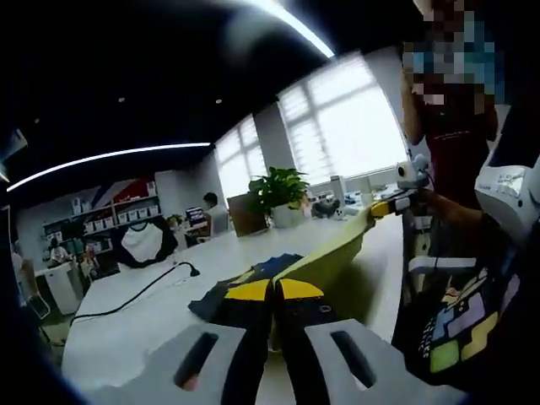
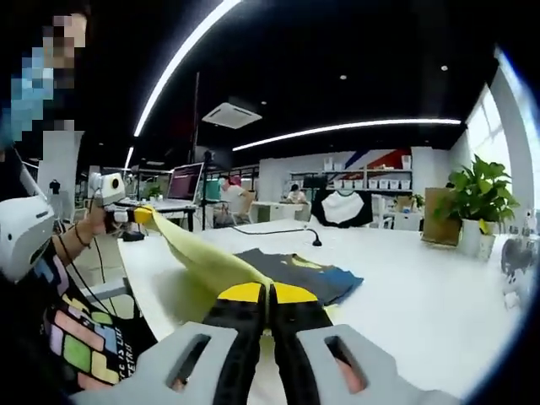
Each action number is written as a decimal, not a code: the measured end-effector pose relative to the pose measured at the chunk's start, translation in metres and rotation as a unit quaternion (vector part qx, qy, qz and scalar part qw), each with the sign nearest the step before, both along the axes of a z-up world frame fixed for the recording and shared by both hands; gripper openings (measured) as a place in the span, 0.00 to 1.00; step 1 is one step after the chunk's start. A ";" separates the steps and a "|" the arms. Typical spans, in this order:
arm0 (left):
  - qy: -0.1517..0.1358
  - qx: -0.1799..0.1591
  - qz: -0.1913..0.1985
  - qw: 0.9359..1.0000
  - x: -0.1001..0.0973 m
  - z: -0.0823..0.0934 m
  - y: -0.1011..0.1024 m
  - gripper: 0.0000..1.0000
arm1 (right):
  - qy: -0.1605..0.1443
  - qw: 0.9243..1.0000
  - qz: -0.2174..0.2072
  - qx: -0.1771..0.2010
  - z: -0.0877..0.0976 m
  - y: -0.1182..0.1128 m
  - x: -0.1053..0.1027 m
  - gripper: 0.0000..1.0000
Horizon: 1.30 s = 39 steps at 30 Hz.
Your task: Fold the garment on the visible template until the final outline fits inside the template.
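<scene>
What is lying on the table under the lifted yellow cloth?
A dark folded garment with blue and yellow patches lies on the white table, beside and partly under the yellow cloth. Any template beneath is covered and cannot be seen.

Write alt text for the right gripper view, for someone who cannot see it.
The right gripper, jaws shut, pinches one end of a yellow garment stretched in the air to the left gripper, above a white table. A dark folded garment lies on the table behind it, with a potted plant at far right.
</scene>
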<state>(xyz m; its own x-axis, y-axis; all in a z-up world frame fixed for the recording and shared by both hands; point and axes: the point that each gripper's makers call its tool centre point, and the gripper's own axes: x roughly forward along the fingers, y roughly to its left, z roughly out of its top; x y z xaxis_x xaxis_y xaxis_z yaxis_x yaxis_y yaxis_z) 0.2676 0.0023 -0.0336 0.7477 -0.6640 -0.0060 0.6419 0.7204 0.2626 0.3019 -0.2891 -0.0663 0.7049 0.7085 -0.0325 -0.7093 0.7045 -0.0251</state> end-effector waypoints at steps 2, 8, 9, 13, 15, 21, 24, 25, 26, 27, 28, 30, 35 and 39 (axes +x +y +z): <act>-0.008 0.006 0.005 1.000 0.005 0.005 0.000 0.02 | -0.004 1.000 -0.001 0.000 0.002 0.000 0.003 0.00; -0.023 0.007 0.016 1.000 0.026 0.024 0.006 0.02 | -0.044 0.998 -0.008 -0.043 0.013 0.005 0.019 0.00; -0.027 0.009 0.018 0.999 0.030 0.028 0.006 0.02 | -0.046 0.998 -0.008 -0.043 0.016 0.006 0.023 0.00; -0.027 0.042 0.045 0.998 0.051 0.037 0.011 0.02 | -0.006 1.000 -0.003 -0.009 0.027 0.010 0.036 0.00; -0.036 0.047 0.048 0.997 0.059 0.043 0.011 0.02 | -0.016 1.000 0.001 -0.007 0.034 0.009 0.044 0.00; -0.053 0.078 0.056 0.994 0.084 0.053 0.010 0.02 | -0.003 1.000 -0.021 0.009 0.044 0.008 0.072 0.00; -0.057 0.098 0.062 0.992 0.098 0.054 0.007 0.02 | 0.010 0.999 -0.041 -0.004 0.039 0.007 0.089 0.00; -0.055 0.098 0.061 0.992 0.100 0.055 0.007 0.02 | 0.015 0.999 -0.046 -0.012 0.037 0.006 0.093 0.00; -0.053 0.098 0.059 0.992 0.104 0.056 0.006 0.02 | 0.016 0.999 -0.049 -0.014 0.037 0.006 0.097 0.00; -0.053 0.098 0.059 0.992 0.105 0.057 0.006 0.02 | 0.016 0.998 -0.052 -0.015 0.037 0.006 0.099 0.00; -0.055 0.101 0.058 0.992 0.109 0.059 0.005 0.02 | 0.018 0.998 -0.057 -0.018 0.036 0.006 0.104 0.00; -0.055 0.104 0.060 0.991 0.116 0.060 0.005 0.02 | 0.018 0.998 -0.061 -0.021 0.037 0.006 0.111 0.00; -0.050 0.112 0.070 0.990 0.137 0.059 0.008 0.02 | 0.014 0.997 -0.072 -0.036 0.042 0.008 0.132 0.00; -0.048 0.125 0.072 0.988 0.153 0.056 0.008 0.02 | 0.029 0.996 -0.077 -0.041 0.042 0.006 0.152 0.00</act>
<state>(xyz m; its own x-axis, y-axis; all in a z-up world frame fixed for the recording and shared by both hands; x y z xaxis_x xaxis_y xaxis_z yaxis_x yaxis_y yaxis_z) 0.4209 0.0108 0.0222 0.8399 -0.5366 -0.0810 0.5005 0.7080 0.4982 0.4539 -0.2831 -0.0246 0.8004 0.5853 -0.1295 -0.5947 0.8024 -0.0496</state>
